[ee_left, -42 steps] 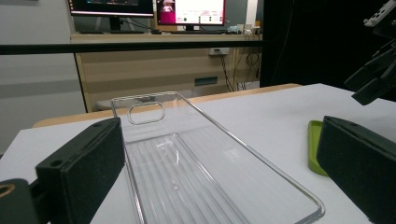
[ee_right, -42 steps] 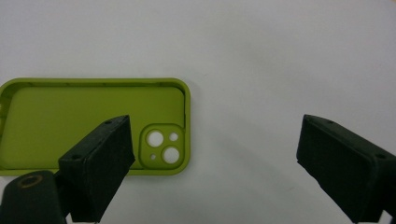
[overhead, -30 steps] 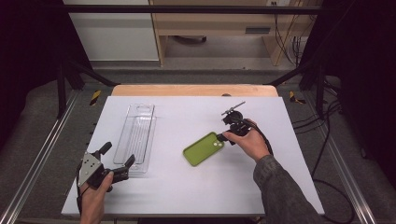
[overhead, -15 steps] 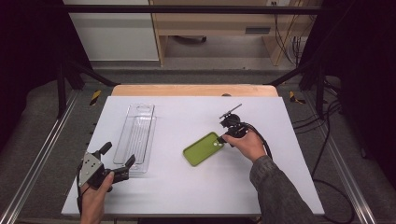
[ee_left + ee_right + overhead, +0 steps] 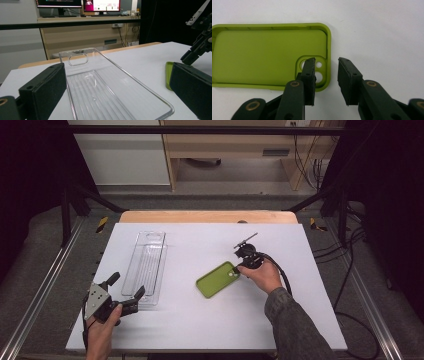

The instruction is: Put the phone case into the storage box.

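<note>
A lime green phone case (image 5: 218, 279) lies hollow side up at mid-table. My right gripper (image 5: 239, 268) points down at its camera-cutout corner. In the right gripper view the jaws have just been closing and straddle the green case's (image 5: 262, 55) end rim: one pad sits inside by the cutout, the other outside, with a gap still showing, so the right gripper (image 5: 327, 75) is open. A clear phone case (image 5: 147, 265) lies at the left. My left gripper (image 5: 127, 287) rests open at its near end, and the clear case (image 5: 100, 90) stretches away between its wide jaws.
The white tabletop (image 5: 200, 330) has free room in front and at the far right. A wooden edge (image 5: 200, 216) runs along the back. Metal frame rails (image 5: 45, 290) flank the table. The right gripper's cable (image 5: 285, 280) trails over the person's hand.
The right gripper has settled slightly lower onto the green case's corner. The left hand and the clear case have not moved.
</note>
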Tool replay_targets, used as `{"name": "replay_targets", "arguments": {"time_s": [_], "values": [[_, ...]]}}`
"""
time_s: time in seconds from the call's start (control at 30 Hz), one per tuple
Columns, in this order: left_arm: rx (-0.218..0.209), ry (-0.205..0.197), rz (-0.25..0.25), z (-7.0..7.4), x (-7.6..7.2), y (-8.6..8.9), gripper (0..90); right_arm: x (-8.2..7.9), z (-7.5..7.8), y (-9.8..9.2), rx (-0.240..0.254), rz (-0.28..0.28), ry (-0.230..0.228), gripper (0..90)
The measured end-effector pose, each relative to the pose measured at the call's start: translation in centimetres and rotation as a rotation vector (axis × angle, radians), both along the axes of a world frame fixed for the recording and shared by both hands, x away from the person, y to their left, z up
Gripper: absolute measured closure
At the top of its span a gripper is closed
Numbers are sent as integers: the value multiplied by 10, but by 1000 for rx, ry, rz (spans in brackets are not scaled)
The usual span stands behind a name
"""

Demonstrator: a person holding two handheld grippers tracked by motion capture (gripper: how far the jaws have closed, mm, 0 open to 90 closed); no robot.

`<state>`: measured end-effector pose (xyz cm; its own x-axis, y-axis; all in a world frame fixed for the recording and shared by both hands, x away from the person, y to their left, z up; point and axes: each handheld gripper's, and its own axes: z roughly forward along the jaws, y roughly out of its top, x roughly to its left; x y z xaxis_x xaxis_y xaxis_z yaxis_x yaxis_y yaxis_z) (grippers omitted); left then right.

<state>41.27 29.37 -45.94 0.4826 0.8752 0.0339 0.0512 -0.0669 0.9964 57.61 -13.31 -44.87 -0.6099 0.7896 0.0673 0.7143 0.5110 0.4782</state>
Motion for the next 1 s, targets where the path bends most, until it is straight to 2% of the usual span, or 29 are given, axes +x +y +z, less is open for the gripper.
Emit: {"name": "replay_targets", "arguments": {"time_s": [0.17, 0.33, 0.7, 1.0], "values": [[-1, -2, 1, 0, 0, 0, 9, 0, -3, -1, 13, -14, 6, 706], [1, -2, 2, 0, 0, 0, 9, -2, -7, -2, 2, -14, 15, 719], [14, -4, 0, 0, 0, -1, 9, -2, -10, -1, 13, -14, 6, 743], [15, -3, 0, 0, 0, -2, 9, -2, -12, 0, 2, -6, 2, 760]]}}
